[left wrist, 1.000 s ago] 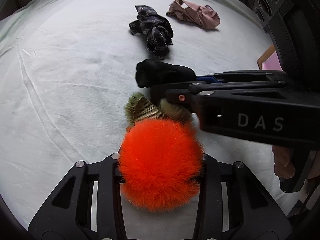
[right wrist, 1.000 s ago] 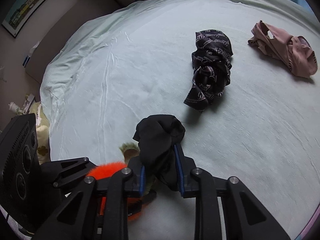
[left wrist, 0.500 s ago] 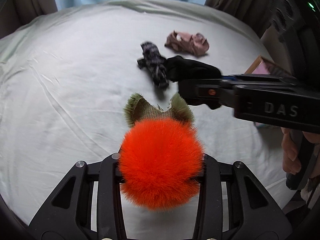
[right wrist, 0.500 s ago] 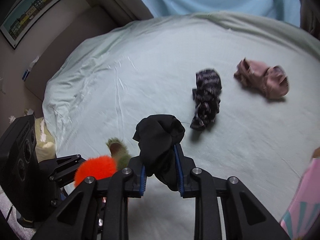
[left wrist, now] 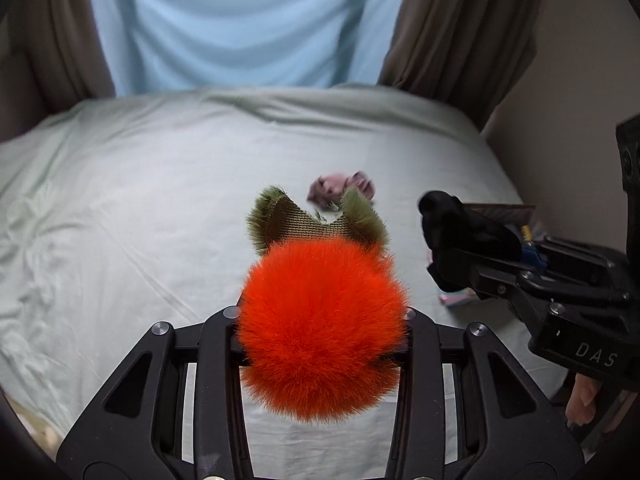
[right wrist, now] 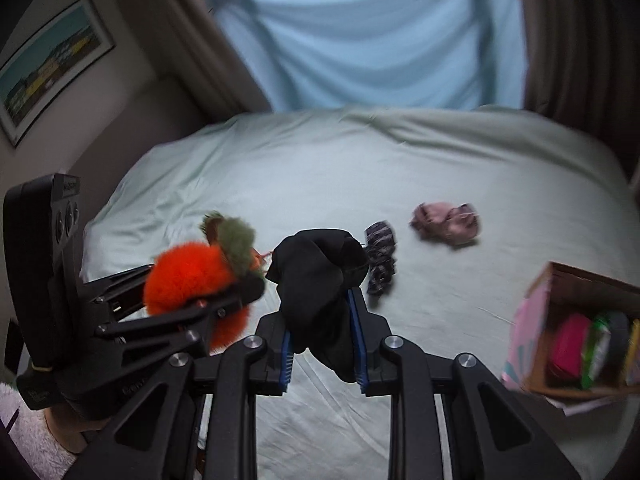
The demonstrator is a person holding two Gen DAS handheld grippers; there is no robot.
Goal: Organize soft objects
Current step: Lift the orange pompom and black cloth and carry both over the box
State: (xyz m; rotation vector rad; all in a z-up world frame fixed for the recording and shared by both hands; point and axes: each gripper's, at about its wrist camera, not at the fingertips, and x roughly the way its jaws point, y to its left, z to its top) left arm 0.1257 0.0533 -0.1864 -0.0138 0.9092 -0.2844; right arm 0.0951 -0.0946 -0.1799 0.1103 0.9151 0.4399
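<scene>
Soft objects: four in view, two gripped and two lying on the bed point(right wrist: 320, 184).
Orange plush: orange plush point(left wrist: 322, 332) with olive-green fuzzy ears, clamped between the fingers of the left gripper point(left wrist: 322, 340), off the sheet.
Left gripper: jaws closed on the plush, pads buried in fur; in the right wrist view it sits left of the right gripper, plush point(right wrist: 192, 284) at its tip.
Black cloth: black cloth point(right wrist: 320, 280), bunched, pinched between the blue pads of the right gripper point(right wrist: 324, 344), drooping below them, off the sheet.
Right gripper: jaws closed on the cloth; in the left wrist view it enters from the right edge with the cloth point(left wrist: 460, 228) at its tip.
Patterned cloth: patterned cloth point(right wrist: 380, 260), dark, crumpled on the sheet, just behind the black cloth, blurred.
Pink cloth: pink cloth point(right wrist: 446, 222) on the sheet, right of the patterned one and apart from it.
Box: open box point(right wrist: 576, 320) at the bed's right edge, pink outside, coloured items inside; too blurred to identify.
Background: blue curtain point(right wrist: 360, 40), framed picture point(right wrist: 48, 60) on the left wall.
Person: hand point(left wrist: 582, 400) under the right gripper's body.
</scene>
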